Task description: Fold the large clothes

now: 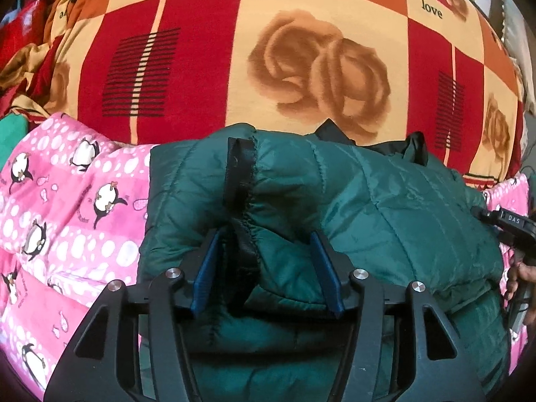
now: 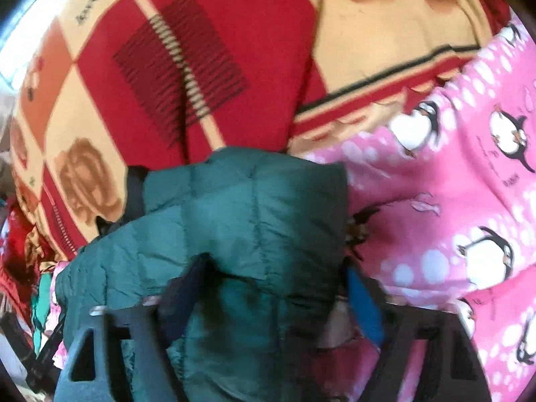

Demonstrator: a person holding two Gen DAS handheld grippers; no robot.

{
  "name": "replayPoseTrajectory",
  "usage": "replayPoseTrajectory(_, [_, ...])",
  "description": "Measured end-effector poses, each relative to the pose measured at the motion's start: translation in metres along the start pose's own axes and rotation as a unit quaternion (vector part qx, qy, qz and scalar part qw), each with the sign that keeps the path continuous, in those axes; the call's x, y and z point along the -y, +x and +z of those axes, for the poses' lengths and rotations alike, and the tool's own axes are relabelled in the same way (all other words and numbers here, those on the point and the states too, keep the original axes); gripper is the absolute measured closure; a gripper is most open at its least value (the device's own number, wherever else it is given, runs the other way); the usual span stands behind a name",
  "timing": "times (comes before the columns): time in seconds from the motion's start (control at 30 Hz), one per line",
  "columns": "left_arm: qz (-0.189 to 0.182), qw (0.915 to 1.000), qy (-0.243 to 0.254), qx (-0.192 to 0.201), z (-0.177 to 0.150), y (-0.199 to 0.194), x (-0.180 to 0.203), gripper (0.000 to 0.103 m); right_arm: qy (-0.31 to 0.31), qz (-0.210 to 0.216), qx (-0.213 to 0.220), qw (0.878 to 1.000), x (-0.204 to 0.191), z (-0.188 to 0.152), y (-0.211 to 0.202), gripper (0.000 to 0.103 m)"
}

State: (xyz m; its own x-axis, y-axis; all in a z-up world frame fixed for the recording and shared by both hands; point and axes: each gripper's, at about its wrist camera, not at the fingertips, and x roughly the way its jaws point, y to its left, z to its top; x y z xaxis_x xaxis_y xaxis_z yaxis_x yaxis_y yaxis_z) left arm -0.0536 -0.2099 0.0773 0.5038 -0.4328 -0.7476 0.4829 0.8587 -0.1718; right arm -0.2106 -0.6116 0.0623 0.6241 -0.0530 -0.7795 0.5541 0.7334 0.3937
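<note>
A dark green quilted jacket (image 1: 368, 197) lies folded in a bundle on a pink penguin blanket (image 1: 67, 207). Its black zipper edge (image 1: 239, 181) runs down the top fold. In the left wrist view my left gripper (image 1: 266, 238) stands open astride that fold; the blue pads (image 1: 325, 268) flank the puffy cloth without pinching it. In the blurred right wrist view the jacket (image 2: 241, 207) fills the gap of my right gripper (image 2: 274, 268), whose fingers (image 2: 363, 305) press into its near end. The right gripper's body (image 1: 509, 224) and a hand (image 1: 522, 278) show at the jacket's right end.
A red, orange and cream bedspread (image 1: 301, 67) with roses and "love" print covers the bed beyond the jacket. Crumpled red and gold cloth (image 1: 23, 50) is piled at the far left, with a bit of green cloth (image 1: 11, 130) below it.
</note>
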Motion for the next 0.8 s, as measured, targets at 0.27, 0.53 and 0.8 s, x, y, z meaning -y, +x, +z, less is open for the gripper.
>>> replayPoseTrajectory(0.27, [-0.004,0.9999,0.011,0.003,-0.002,0.004,0.006,0.032,-0.071,-0.073,0.025,0.995,-0.016,0.003,0.006,0.072])
replayPoseTrajectory(0.53, [0.0,0.9999,0.014,0.001,-0.001,0.005,0.008,0.032,-0.031,-0.068,0.021,0.997,-0.002,0.001,-0.033,0.055])
replayPoseTrajectory(0.8, [0.003,0.9998,0.021,0.003,-0.003,0.007,0.011,0.025,-0.123,-0.066,-0.004,0.99,-0.046,-0.063,-0.052,0.052])
